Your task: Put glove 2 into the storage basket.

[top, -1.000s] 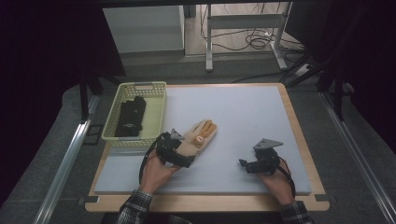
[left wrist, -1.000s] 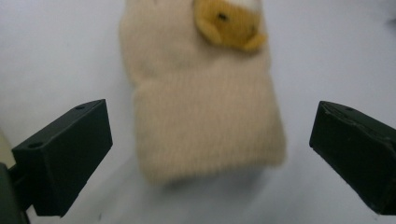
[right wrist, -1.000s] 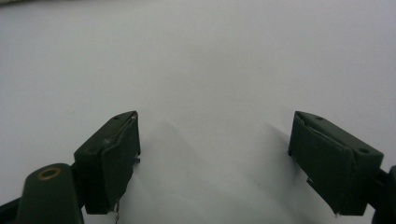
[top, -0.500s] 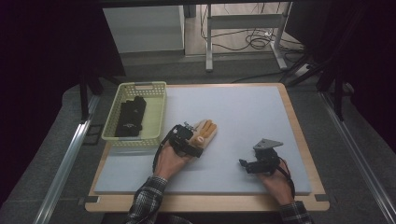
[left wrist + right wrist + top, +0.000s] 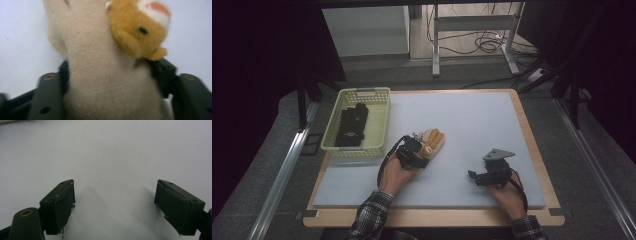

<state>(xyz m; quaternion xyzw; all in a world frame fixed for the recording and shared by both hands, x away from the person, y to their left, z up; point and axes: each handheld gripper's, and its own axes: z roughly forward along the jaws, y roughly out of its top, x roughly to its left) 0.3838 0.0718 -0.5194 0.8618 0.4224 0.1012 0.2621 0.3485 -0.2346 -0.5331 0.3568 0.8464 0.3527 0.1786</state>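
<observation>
Basically, left gripper [image 5: 418, 154] sat at the near end of a beige fleece glove with orange fingertips and a small orange plush animal face [image 5: 431, 142], lying flat on the pale grey table mat [image 5: 472, 120], just right of the pale yellow-green plastic basket [image 5: 379, 127]. Left gripper view showed the glove's cuff [image 5: 105, 85] wedged between the two black jaws, both pads pressed into the fleece on either side; the jaws had just been closing, with the glove between them, so clenched on the glove. Plush face [image 5: 140, 27] sat up top right in that view, slightly blurred. Glove rested on the mat, not lifted as far as could be told.

Right gripper [image 5: 479, 176] rested low on the mat near the front edge, well apart from the glove, grey three-cornered plate on top. Right gripper view showed its jaws spread wide, bare mat between them, so released [image 5: 115, 202].

Black fabric item [image 5: 352, 124] lay inside the basket, likely another glove, too dark to tell. Wooden table edge [image 5: 437, 217] ran along the front under the mat.
</observation>
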